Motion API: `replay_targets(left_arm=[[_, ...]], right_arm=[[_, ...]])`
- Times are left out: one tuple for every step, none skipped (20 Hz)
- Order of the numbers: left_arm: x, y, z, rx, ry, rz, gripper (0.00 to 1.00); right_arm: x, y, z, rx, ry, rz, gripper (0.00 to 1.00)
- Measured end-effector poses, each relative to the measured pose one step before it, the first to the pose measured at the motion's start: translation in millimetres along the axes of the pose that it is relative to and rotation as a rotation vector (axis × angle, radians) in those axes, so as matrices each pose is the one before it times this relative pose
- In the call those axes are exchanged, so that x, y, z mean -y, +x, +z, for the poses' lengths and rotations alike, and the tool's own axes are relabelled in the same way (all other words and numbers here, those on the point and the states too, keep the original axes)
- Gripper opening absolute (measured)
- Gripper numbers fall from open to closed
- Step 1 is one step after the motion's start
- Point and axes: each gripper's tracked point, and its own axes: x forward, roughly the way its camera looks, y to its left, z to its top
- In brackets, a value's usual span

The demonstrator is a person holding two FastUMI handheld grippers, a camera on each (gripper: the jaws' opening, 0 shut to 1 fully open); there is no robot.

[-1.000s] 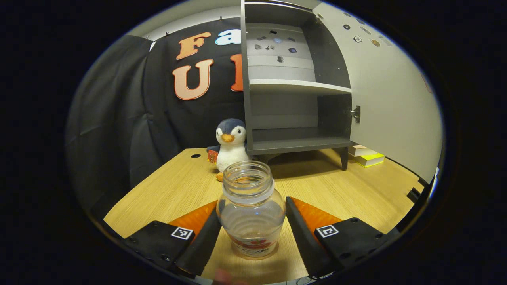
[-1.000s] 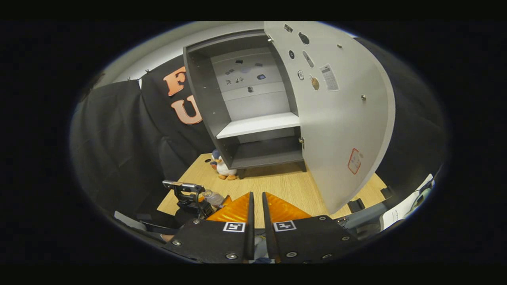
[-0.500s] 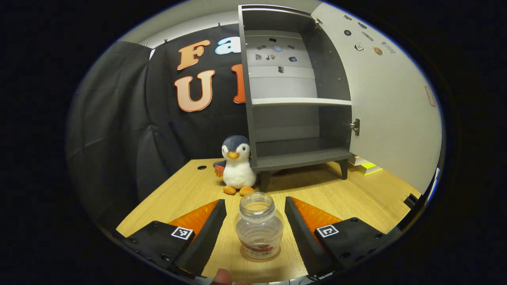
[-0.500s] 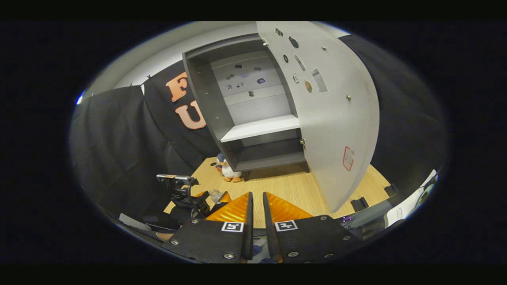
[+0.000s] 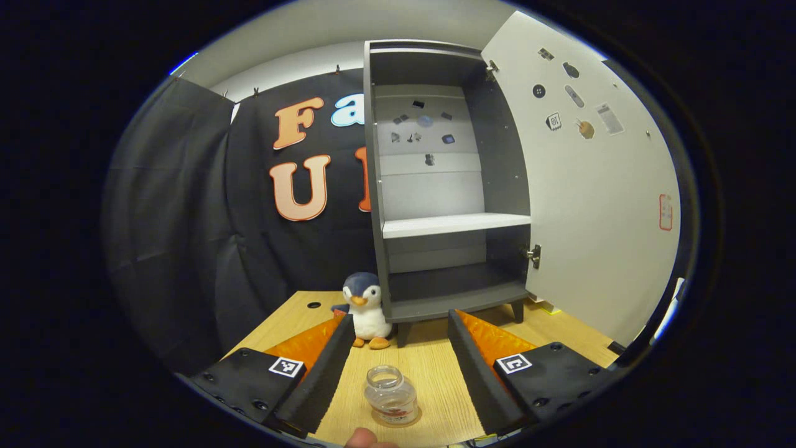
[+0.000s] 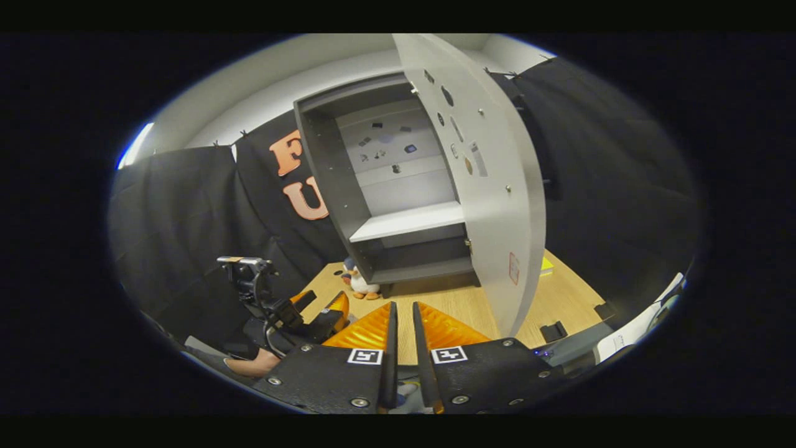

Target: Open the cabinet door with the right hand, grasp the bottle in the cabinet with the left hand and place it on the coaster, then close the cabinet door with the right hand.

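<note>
Wood table (image 5: 435, 373) bottom centre; bottle (image 5: 390, 403) stood upright on coaster; cabinet door (image 5: 597, 205) swung open, right. Left gripper (image 5: 398, 336) gaped wide, empty; right gripper (image 6: 401, 323) nearly closed, empty.

Left gripper view: low over the table (image 5: 435, 373), facing the cabinet (image 5: 435, 186) squarely. Right gripper view: farther back, rightward, facing the cabinet (image 6: 385, 186) obliquely past the door (image 6: 497, 205). Shared: cabinet, door, penguin (image 5: 367, 308).

No legible text on bottle (image 5: 390, 403) or cabinet door (image 5: 597, 205).
</note>
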Motion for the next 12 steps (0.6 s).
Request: replay_targets(left_arm=[[3.07, -2.75, 8.84, 0.00244, -0.00974, -0.00730, 0.99], [3.55, -4.00, 9.40, 0.00657, -0.00976, -0.00673, 0.96], [1.55, -3.69, 9.54, 0.00689, -0.00685, -0.00067, 0.97], [1.57, -4.17, 9.24, 0.00853, 0.00162, -0.00213, 0.97], [1.99, -2.74, 9.45, 0.01042, -0.00108, -0.00327, 0.95], [4.38, -4.79, 9.07, 0.00649, -0.00940, -0.01230, 0.97], [5.54, -3.32, 5.33, 0.00157, -0.01198, -0.02020, 0.97], [4.66, -4.55, 4.29, -0.00424, -0.00900, -0.01339, 0.97], [2.12, -4.36, 3.75, -0.00501, -0.00431, -0.01146, 0.97], [3.63, -3.45, 4.21, -0.00173, 0.00120, -0.00890, 0.95], [1.61, -4.60, 3.03, -0.00143, 0.00400, -0.00547, 0.97], [1.89, -2.18, 1.92, -0.00097, 0.00623, -0.00397, 0.99]], right_arm=[[2.98, -3.57, 5.46, 0.01637, 0.00369, 0.00136, 0.15], [2.06, -4.05, 5.29, 0.01642, 0.00188, 0.00328, 0.15], [3.20, -2.94, 6.50, 0.01883, 0.00056, 0.00086, 0.15], [4.28, -3.30, 6.66, 0.01901, 0.00052, 0.00146, 0.15], [3.27, -1.21, 9.61, 0.01902, 0.00032, 0.00052, 0.15], [5.30, -2.21, 7.37, 0.01916, -0.00129, -0.00675, 0.15], [6.13, -1.40, 9.04, 0.01941, -0.00356, -0.00432, 0.15], [9.12, -2.47, 9.18, 0.01890, -0.00711, -0.01095, 0.15], [9.31, -1.85, 10.09, 0.02248, -0.00830, -0.00956, 0.15], [7.87, -1.90, 8.30, 0.01720, -0.00493, -0.00751, 0.15], [8.38, -1.79, 9.11, 0.01571, -0.00611, -0.00536, 0.05], [8.46, 0.45, 7.02, 0.01595, -0.00772, -0.01246, 0.05]])
